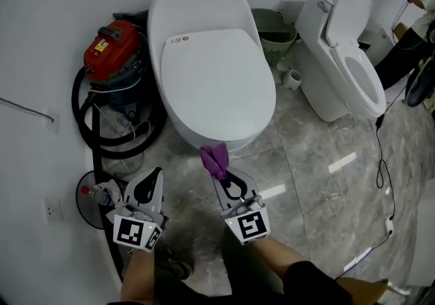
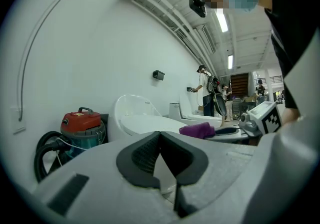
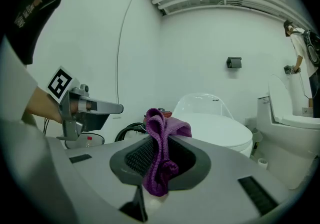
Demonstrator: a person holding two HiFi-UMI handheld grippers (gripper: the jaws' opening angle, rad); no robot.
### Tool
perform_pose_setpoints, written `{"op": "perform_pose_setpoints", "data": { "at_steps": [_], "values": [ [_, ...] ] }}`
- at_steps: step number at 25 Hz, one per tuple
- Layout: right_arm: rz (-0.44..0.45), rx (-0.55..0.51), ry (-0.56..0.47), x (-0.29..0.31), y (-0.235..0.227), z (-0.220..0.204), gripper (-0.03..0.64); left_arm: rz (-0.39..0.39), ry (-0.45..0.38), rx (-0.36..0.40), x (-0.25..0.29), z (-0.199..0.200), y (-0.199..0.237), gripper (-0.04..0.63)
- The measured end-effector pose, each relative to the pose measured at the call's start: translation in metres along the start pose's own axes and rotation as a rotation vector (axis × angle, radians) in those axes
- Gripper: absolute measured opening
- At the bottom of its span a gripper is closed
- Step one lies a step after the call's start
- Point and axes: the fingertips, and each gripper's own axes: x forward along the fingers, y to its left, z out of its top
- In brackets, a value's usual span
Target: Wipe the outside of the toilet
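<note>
A white toilet (image 1: 207, 66) with its lid down stands against the wall; it also shows as the toilet (image 3: 220, 128) in the right gripper view and the toilet (image 2: 142, 118) in the left gripper view. My right gripper (image 1: 224, 173) is shut on a purple cloth (image 1: 215, 158), held just in front of the bowl's front edge. The cloth (image 3: 159, 153) bunches up between the dark pads. My left gripper (image 1: 153, 176) hovers to the left of it, jaws closed together on nothing. The purple cloth (image 2: 197, 129) is seen to its right.
A red vacuum cleaner (image 1: 115, 59) with a black hose (image 1: 88, 127) stands left of the toilet. A second toilet (image 1: 346, 52) with its lid raised is at the right, a green basket (image 1: 275, 33) between them. A cable (image 1: 382, 161) runs over the marble floor. A person (image 2: 205, 91) stands far back.
</note>
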Motion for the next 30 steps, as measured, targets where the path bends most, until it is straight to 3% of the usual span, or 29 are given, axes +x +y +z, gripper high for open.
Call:
{"op": "perform_pose_setpoints", "data": {
  "at_steps": [3, 11, 18, 30],
  "values": [
    [0.001, -0.026, -0.012, 0.006, 0.006, -0.02, 0.066, 0.027, -0.006, 0.002, -0.003, -0.011, 0.002, 0.002],
    [-0.056, -0.052, -0.026, 0.032, 0.001, -0.054, 0.066, -0.013, -0.001, 0.014, 0.001, -0.012, -0.023, 0.002],
    [-0.123, -0.038, -0.009, 0.044, -0.03, -0.07, 0.066, -0.008, -0.066, -0.047, 0.012, 0.003, -0.026, 0.002],
    [-0.222, -0.002, 0.023, 0.007, -0.11, -0.096, 0.069, -0.065, 0.039, 0.009, 0.031, -0.028, -0.045, 0.002]
  ]
}}
